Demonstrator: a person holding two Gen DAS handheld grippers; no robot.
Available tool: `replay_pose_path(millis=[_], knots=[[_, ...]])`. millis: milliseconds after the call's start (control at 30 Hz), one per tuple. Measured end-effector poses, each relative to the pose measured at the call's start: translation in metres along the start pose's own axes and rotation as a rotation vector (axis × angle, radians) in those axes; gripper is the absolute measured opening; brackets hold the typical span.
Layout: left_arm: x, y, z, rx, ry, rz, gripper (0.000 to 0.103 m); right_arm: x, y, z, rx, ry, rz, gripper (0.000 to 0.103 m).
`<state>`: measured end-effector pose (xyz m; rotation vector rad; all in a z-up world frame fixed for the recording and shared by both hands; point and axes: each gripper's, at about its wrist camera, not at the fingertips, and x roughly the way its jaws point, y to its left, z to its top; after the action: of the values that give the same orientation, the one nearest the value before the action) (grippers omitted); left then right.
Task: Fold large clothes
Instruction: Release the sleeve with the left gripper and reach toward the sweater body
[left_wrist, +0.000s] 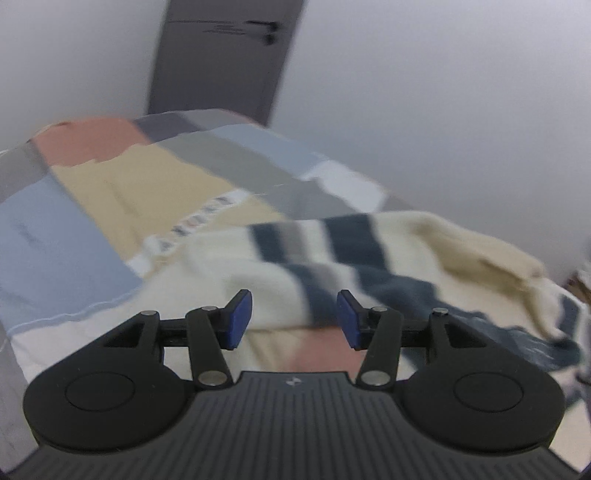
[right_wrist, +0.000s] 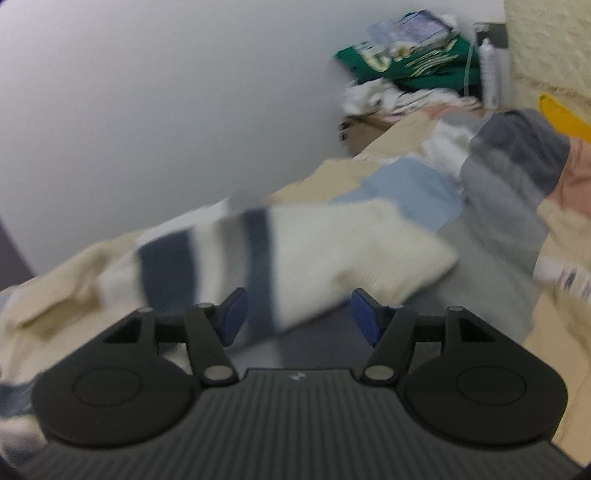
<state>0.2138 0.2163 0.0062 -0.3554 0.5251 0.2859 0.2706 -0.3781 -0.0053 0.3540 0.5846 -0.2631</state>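
A cream knitted sweater (left_wrist: 369, 258) with dark blue and grey stripes lies on a patchwork bed cover (left_wrist: 74, 229). In the left wrist view my left gripper (left_wrist: 294, 319) stands open just short of the sweater's near edge, with nothing between its blue pads (left_wrist: 240, 319). In the right wrist view the same sweater (right_wrist: 314, 251) shows a folded cream part with blue stripes. My right gripper (right_wrist: 300, 316) is open above its near edge, and the pads (right_wrist: 364, 317) do not press on the cloth. Both views are blurred by motion.
A white wall and a dark door (left_wrist: 225, 55) stand behind the bed. At the far right corner lies a pile of clothes with a green garment (right_wrist: 410, 62) on a cardboard box (right_wrist: 365, 133). A yellow object (right_wrist: 561, 114) sits at the right edge.
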Motion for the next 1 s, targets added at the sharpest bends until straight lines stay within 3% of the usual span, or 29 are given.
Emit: replay_pose_path(millis=[167, 400, 467, 600, 800, 900, 1000], knots=[[-0.024, -0.025, -0.024, 0.015, 0.041, -0.094, 0.058, -0.036, 0.025, -0.042, 0.002, 0.097, 0.103, 0.064], [-0.033, -0.049, -0.074, 0.018, 0.213, -0.205, 0.058, -0.077, 0.055, -0.102, -0.048, 0.218, 0.230, 0.064], [-0.035, -0.051, -0.084, 0.013, 0.248, -0.214, 0.058, -0.083, 0.064, -0.114, -0.072, 0.249, 0.255, 0.064], [-0.034, -0.048, -0.103, -0.033, 0.318, -0.212, 0.058, -0.093, 0.062, -0.131, 0.004, 0.301, 0.319, 0.085], [-0.033, -0.039, -0.109, -0.101, 0.342, -0.205, 0.058, -0.080, 0.039, -0.155, 0.212, 0.417, 0.330, 0.087], [-0.032, -0.035, -0.107, -0.118, 0.348, -0.184, 0.058, -0.069, 0.038, -0.161, 0.242, 0.449, 0.338, 0.087], [-0.037, -0.030, -0.107, -0.121, 0.327, -0.139, 0.058, -0.058, 0.044, -0.168, 0.273, 0.498, 0.421, 0.089]])
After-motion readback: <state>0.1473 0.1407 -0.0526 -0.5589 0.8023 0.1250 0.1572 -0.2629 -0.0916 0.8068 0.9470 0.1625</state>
